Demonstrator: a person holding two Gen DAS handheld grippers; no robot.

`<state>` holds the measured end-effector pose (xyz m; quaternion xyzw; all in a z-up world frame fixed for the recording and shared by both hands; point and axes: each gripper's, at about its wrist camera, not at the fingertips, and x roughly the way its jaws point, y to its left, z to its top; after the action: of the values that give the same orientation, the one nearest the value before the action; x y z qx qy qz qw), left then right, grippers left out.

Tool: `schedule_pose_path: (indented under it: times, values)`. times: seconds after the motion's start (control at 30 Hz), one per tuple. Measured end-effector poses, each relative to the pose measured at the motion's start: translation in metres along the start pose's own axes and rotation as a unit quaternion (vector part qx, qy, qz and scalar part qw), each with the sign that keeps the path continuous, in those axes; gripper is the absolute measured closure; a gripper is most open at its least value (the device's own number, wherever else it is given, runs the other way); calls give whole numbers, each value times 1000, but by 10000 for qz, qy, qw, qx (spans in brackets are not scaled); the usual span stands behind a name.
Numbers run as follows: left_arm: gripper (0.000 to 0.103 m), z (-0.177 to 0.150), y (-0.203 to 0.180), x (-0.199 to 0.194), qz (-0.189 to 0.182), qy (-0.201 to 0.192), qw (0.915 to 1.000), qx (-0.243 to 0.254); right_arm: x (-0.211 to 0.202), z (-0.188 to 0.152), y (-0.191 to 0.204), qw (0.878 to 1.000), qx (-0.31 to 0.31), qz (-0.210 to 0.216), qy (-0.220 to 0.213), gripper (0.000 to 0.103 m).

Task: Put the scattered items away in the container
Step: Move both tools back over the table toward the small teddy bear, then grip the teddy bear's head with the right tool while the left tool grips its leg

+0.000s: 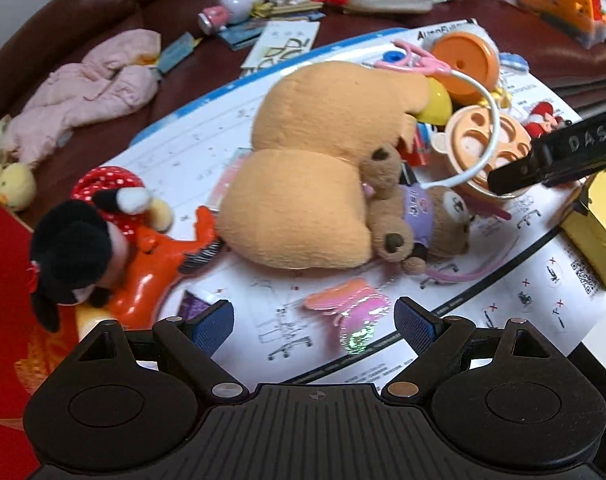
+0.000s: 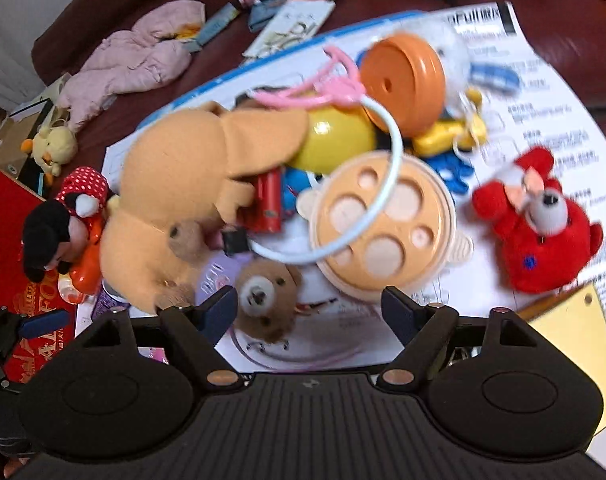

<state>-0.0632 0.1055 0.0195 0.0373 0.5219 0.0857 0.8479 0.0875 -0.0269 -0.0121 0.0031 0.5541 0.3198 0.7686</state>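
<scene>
Tan plush dog (image 1: pixel 303 168) sprawls atop a heap of toys on a printed sheet (image 1: pixel 483 280), a small brown bear (image 2: pixel 263 300) wedged against it; left gripper (image 1: pixel 315 320) and right gripper (image 2: pixel 309 308) hover spread and empty, apparently choosing targets; no container is identifiable.

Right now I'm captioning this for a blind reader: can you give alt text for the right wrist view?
The right gripper, jaws open and empty, hangs over a small brown teddy bear in a toy pile on a white printed sheet. Behind it lie a large tan plush toy, a peach plastic lid with round holes and a red plush bear.
</scene>
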Motion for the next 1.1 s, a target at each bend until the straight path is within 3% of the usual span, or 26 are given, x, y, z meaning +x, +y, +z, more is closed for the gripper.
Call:
schedule_pose_path:
  times: [0.2,0.3,0.47,0.63,0.7,0.73,0.77,0.83,0.9,0.97,1.1]
  values:
    - [13,12,-7,-5,-174,-282,9993,144,14,-7,-3,9997,1,96,208,30]
    - [19,22,-19,-8,-242,-506,9974,449,18,-7,-5,9994,115,177,287,36]
    - [21,31,-43,3,-305,-752,9901,1141,19,-2,-5,9982,336,382,320,36]
    - [37,32,-53,28,-222,-565,9881,1411,30,1,1,9967,433,551,411,36]
    - [47,33,-54,30,-239,-591,9873,1457,37,2,2,9963,462,571,449,36]
    - [67,32,-54,31,-309,-546,9874,1452,41,2,4,9958,497,601,477,36]
    - [79,32,-53,33,-461,-411,9881,1406,44,1,4,9952,529,640,509,37]
    - [80,29,-51,40,-641,-138,9897,1276,48,0,5,9940,527,772,572,53]
    - [81,23,-51,45,-610,-35,9893,1322,43,-2,10,9961,279,707,456,57]
    - [81,18,-48,47,-813,87,9894,1204,37,-3,14,9971,41,670,368,59]
    - [81,9,-51,44,-1330,208,9855,1029,32,-5,6,9959,151,781,431,66]
